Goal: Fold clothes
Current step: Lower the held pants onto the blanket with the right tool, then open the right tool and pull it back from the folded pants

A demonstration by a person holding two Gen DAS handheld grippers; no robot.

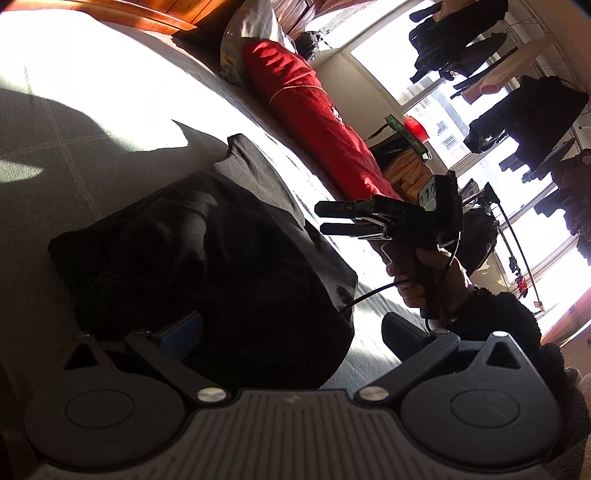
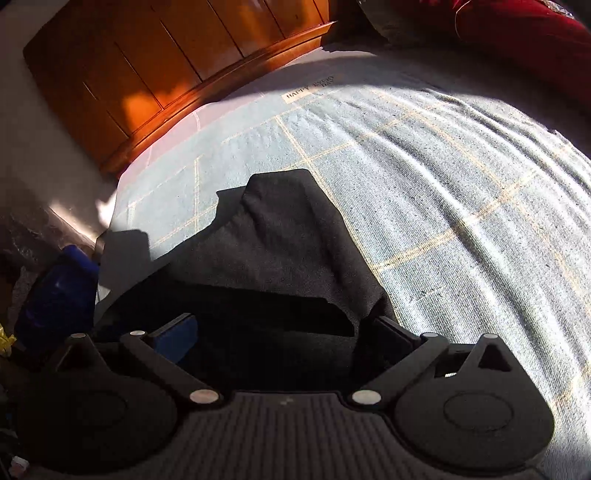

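A black garment (image 1: 207, 258) lies bunched on the bed's grey checked cover (image 1: 74, 122). My left gripper (image 1: 291, 332) is open right over its near edge, one blue pad (image 1: 181, 332) on the cloth. The right gripper (image 1: 325, 218) shows in the left wrist view, hand-held above the garment's far side, fingers nearly parallel with a narrow gap. In the right wrist view the same garment (image 2: 280, 236) lies folded over itself on the cover (image 2: 461, 184), and my right gripper (image 2: 288, 336) is open, straddling its dark near edge.
A red quilt roll (image 1: 314, 107) and a grey pillow (image 1: 251, 29) lie along the bed's far side. A wooden headboard (image 2: 166, 62) stands at the bed's end. Dark clothes (image 1: 524, 114) hang by the windows. A blue object (image 2: 59, 291) sits beside the bed.
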